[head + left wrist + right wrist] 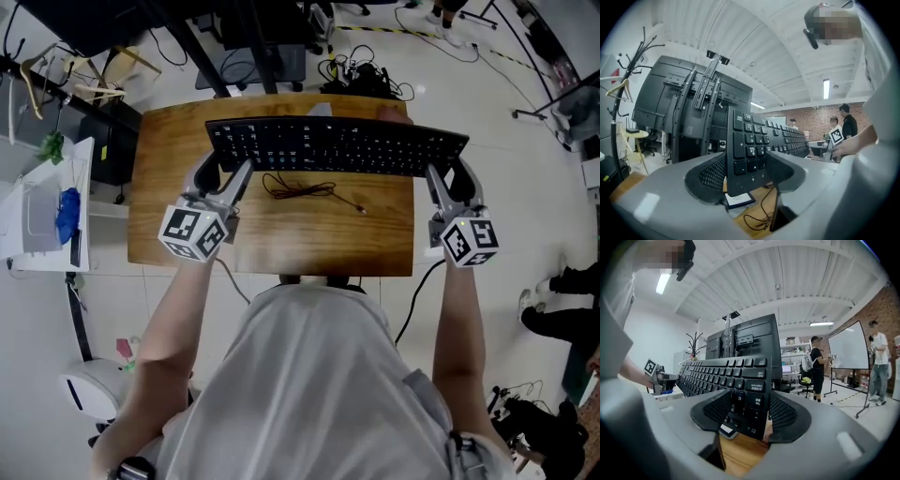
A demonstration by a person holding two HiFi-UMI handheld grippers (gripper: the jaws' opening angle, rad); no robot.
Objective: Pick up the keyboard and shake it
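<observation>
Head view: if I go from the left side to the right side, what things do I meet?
blue thing → left gripper → keyboard → right gripper

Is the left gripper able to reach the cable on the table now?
Probably not yet. The left gripper is shut on one end of the keyboard, the right gripper on the other. The cable lies uncovered on the table, so only that grip stands in the way.
</observation>
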